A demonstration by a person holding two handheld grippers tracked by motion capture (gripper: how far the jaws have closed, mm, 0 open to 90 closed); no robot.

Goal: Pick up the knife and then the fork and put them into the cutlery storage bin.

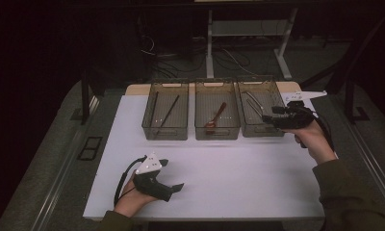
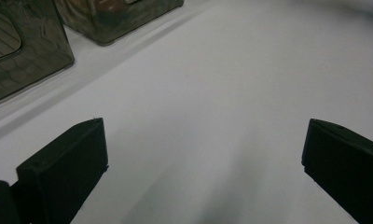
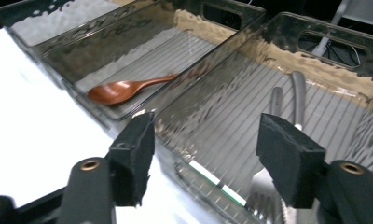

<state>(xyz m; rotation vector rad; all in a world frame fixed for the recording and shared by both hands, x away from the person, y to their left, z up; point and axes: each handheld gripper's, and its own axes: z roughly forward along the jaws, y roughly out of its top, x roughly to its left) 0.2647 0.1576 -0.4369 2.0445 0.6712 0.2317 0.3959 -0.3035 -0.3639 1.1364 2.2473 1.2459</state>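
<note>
Three smoky, see-through bins stand in a row at the far side of the white table (image 1: 219, 183). The right gripper (image 1: 270, 120) hangs over the near end of the right-hand bin (image 1: 272, 91), so the thing nearest to it is the metal fork (image 3: 268, 196) lying in that bin.

The fork is grey and dull-shining. In the right gripper view its tines show at about 6 o'clock, low between the two black pads, and its slim handle runs up toward 1 o'clock across the ribbed floor of the bin. A second grey metal handle (image 3: 299, 95) lies just beside it, on the 2 o'clock side; what kind of utensil it belongs to cannot be told.

The right gripper's jaws stand well apart with nothing between them. The fork's tines lie below the gap, nearer the pad at 3 o'clock than the one at 9 o'clock, and neither pad touches it. The pad at 9 o'clock sits above the bin's near wall.

In the middle bin (image 3: 142, 56), toward 10 o'clock from the right gripper, lies a red-brown wooden spoon (image 3: 124, 88). Two dark chopsticks (image 1: 169, 111) lie in the left-hand bin (image 1: 165, 130).

The left gripper (image 1: 173, 175) rests in the person's hand at 7 o'clock on the table, well apart from the bins. Its jaws are spread wide and hold nothing, with bare white table between them.
</note>
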